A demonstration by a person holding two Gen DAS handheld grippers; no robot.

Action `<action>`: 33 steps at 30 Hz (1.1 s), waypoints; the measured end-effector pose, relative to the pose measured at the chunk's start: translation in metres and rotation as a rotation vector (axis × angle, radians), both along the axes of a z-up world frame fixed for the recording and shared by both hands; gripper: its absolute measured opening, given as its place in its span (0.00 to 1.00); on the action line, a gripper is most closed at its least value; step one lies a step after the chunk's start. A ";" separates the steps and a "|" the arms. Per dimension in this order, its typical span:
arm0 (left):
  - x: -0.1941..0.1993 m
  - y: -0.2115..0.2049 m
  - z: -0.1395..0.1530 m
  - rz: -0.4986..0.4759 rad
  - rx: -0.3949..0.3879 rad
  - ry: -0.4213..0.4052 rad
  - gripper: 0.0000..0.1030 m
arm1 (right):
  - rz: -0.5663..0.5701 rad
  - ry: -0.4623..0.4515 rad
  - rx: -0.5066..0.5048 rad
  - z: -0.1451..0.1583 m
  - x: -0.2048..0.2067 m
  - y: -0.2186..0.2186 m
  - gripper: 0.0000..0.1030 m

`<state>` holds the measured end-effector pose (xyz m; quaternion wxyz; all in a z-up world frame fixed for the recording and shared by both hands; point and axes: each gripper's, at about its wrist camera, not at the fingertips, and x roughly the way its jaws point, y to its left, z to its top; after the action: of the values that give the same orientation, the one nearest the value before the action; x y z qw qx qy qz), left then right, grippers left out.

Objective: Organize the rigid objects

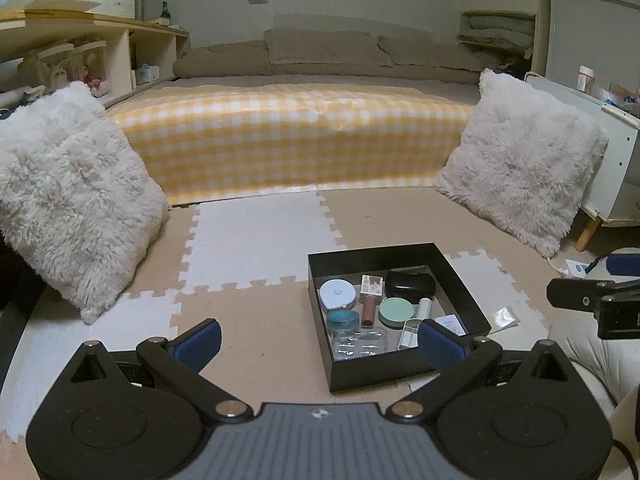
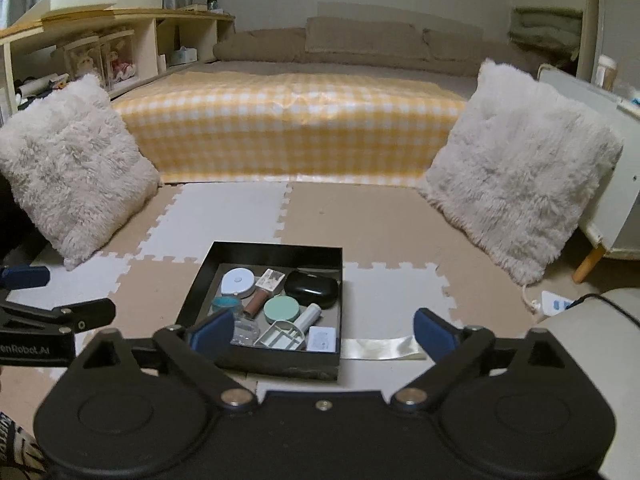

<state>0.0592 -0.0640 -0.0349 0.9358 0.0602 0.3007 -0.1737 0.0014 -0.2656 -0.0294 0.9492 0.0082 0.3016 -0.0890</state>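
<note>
both tools [image 1: 320, 340] [image 2: 324, 334] tilted down, jaws wide

Foam puzzle-mat floor [image 2: 380, 220]: black box [image 2: 276, 364], two fluffy pillows [image 2: 76, 168] on it.

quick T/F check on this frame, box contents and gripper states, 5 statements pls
1. The black box sits on the foam floor mat. True.
2. The right gripper is clamped on the green round compact. False: its fingers stand wide apart, nothing between them; the compact lies in the box.
3. The black case lies inside the box. True.
4. The left gripper is shut. False: it is open and empty.
5. The box has its lid on. False: it is open on top, contents visible.
</note>
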 end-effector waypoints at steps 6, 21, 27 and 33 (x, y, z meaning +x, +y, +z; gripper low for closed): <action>-0.007 0.005 0.000 0.016 -0.001 -0.027 1.00 | -0.014 -0.009 -0.033 -0.003 -0.008 0.004 1.00; -0.009 0.013 0.001 0.027 -0.016 -0.049 1.00 | -0.033 -0.028 -0.027 -0.008 -0.013 0.003 1.00; -0.009 0.013 0.001 0.025 -0.017 -0.049 1.00 | -0.031 -0.028 -0.027 -0.008 -0.014 0.002 1.00; -0.009 0.013 0.001 0.025 -0.017 -0.048 1.00 | -0.029 -0.028 -0.028 -0.008 -0.013 0.003 1.00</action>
<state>0.0499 -0.0515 -0.0335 0.9454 0.0525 0.2774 -0.1631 -0.0117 -0.2629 -0.0377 0.9520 0.0008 0.2868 -0.1070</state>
